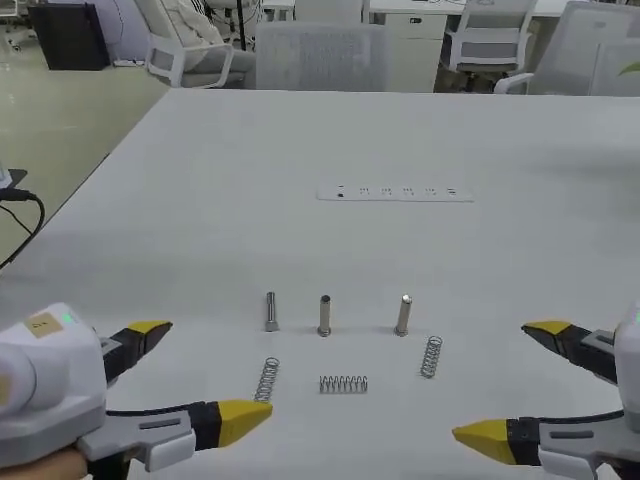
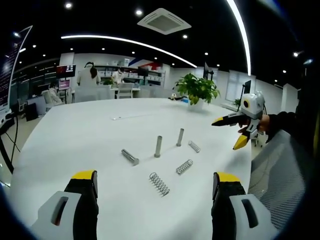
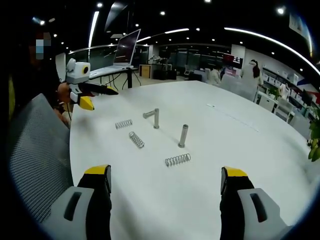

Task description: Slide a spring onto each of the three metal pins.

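Three metal pins stand in a row on the white table [image 1: 330,140]. The middle pin [image 1: 325,315] [image 2: 158,146] [image 3: 156,118] and the right pin [image 1: 403,314] [image 2: 180,137] [image 3: 183,136] are upright. The left pin [image 1: 271,311] [image 2: 130,157] [image 3: 148,114] lies on its side. In front of them lie three loose springs: left [image 1: 267,379] [image 2: 159,183], middle [image 1: 344,384] [image 2: 184,166], right [image 1: 431,357] [image 3: 178,159]. My left gripper [image 1: 215,368] [image 2: 156,177] is open near the left spring and holds nothing. My right gripper [image 1: 490,380] [image 3: 165,171] is open and holds nothing.
A flush socket strip [image 1: 395,192] sits in the table beyond the pins. Office chairs [image 1: 480,50] line the far edge. A black cable [image 1: 20,205] hangs at the left. A mesh chair back [image 2: 280,170] stands near me, and a potted plant [image 2: 197,89] stands at the table's end.
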`<state>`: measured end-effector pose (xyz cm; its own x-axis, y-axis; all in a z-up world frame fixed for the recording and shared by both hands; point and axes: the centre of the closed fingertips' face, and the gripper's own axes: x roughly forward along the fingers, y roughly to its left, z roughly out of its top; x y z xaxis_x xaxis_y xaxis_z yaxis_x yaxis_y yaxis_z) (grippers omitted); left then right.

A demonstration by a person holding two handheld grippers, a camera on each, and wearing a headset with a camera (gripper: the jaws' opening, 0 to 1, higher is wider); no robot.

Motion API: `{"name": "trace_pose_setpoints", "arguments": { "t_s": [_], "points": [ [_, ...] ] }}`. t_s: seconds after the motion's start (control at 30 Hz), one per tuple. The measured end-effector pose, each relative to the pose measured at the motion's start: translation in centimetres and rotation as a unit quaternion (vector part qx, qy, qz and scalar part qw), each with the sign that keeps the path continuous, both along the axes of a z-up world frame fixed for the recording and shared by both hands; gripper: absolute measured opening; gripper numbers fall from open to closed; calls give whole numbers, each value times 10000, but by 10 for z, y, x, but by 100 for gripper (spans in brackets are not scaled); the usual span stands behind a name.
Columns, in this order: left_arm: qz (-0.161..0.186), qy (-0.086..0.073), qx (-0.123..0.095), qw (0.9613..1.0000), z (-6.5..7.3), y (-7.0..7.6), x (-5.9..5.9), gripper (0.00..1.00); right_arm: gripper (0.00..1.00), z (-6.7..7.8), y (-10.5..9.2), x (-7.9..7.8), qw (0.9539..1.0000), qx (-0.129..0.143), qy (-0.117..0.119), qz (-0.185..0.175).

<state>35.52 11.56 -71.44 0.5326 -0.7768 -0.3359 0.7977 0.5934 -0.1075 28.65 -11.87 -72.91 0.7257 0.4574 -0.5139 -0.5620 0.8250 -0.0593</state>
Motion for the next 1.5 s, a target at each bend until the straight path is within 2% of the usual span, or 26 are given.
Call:
{"name": "trace_pose_setpoints", "arguments": {
  "t_s": [0.6,1.5],
  "points": [
    [15,-44,49,10000,6,2,4,93,89,0,-1,-1,10000,-48,-7,-2],
    [-38,-69,153,9999,11,1,19,91,89,-1,-1,-2,10000,-30,16,-22]
  ]
}}
